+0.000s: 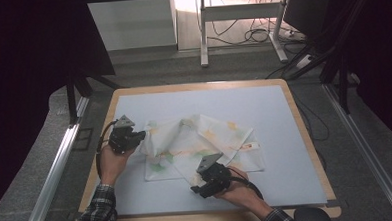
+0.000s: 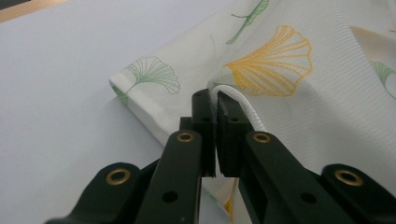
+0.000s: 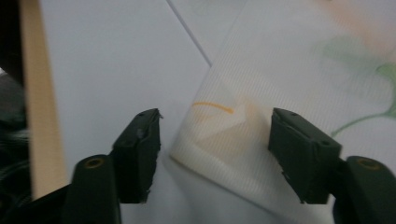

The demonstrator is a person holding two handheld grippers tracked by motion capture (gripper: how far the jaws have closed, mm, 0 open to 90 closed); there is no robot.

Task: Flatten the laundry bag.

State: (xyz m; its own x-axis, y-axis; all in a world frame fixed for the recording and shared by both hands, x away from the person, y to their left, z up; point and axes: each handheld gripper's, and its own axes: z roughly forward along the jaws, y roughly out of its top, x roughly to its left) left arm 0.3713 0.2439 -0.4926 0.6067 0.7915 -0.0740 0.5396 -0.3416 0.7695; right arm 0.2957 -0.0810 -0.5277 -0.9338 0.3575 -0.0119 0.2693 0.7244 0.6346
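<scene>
A white cloth point(image 1: 200, 140) printed with green and orange leaves lies crumpled on the pale blue mat point(image 1: 263, 100). At the cloth's left end, my left gripper point(image 1: 141, 136) holds a raised fold. In the left gripper view the jaws point(image 2: 215, 109) are shut on the cloth's hemmed edge point(image 2: 280, 70), which drapes away to the right. My right gripper point(image 1: 195, 189) is at the cloth's near edge, low over the mat. In the right gripper view it point(image 3: 215, 149) stands open, with a corner of the cloth point(image 3: 289, 70) between the pads and touching neither.
The mat covers a wooden table whose rim point(image 1: 305, 131) shows on all sides. Metal rails point(image 1: 56, 166) run along the floor left and right. A desk frame with cables point(image 1: 250, 33) stands beyond the table.
</scene>
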